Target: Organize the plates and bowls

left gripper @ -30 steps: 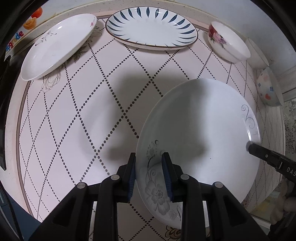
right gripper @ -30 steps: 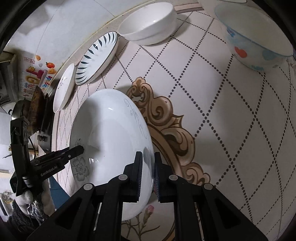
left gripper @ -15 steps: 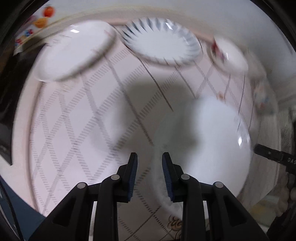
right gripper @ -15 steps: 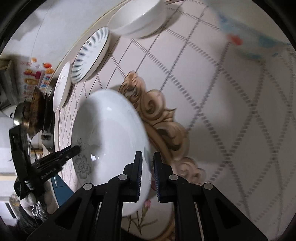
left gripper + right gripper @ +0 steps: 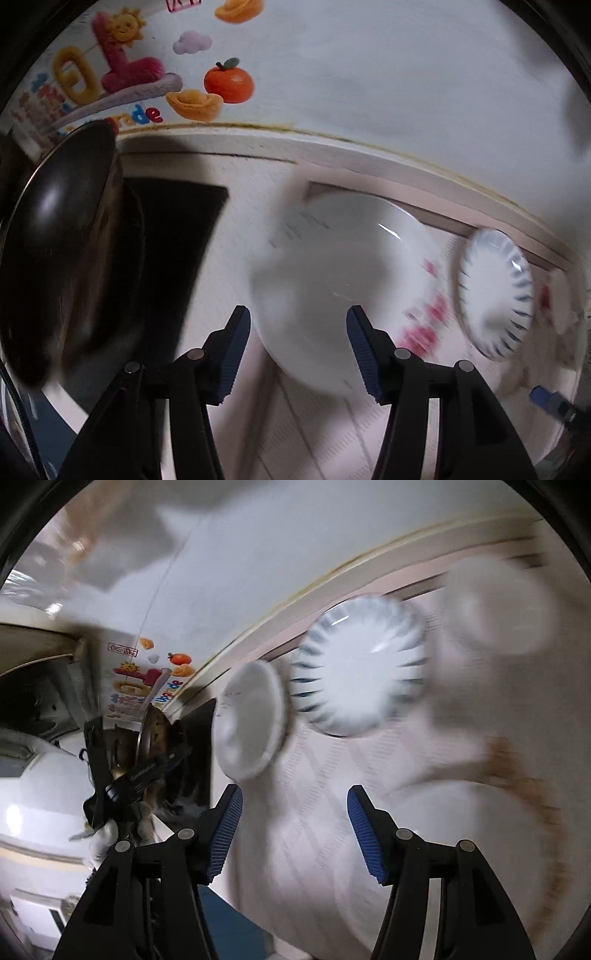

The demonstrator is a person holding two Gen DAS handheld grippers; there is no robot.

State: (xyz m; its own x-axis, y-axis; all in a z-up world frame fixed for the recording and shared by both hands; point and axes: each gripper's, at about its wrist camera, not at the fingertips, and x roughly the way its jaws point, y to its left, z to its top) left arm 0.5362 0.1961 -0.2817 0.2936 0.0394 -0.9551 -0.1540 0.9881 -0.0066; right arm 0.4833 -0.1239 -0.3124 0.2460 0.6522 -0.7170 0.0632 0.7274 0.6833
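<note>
Both views are motion-blurred. My left gripper (image 5: 298, 350) is open and empty, just in front of a plain white plate (image 5: 340, 280) on the pink table. A blue-striped plate (image 5: 495, 291) lies to its right. My right gripper (image 5: 293, 834) is open and empty above the table. In its view the white plate (image 5: 251, 723) sits at the table's left end, the blue-striped plate (image 5: 360, 672) beside it, and a white bowl (image 5: 495, 605) further right. A large white plate (image 5: 443, 842), blurred, lies low right by the right finger. The left gripper (image 5: 147, 771) shows at left.
A dark metal pan (image 5: 55, 266) stands on a black stove surface (image 5: 173, 236) left of the table. A wall (image 5: 369, 74) with colourful stickers (image 5: 122, 74) backs the table. A floor with blue tone (image 5: 236, 923) lies below the table edge.
Both grippers let go of the large floral plate and opened wide. Both swung left toward the plates at the back left of the table.
</note>
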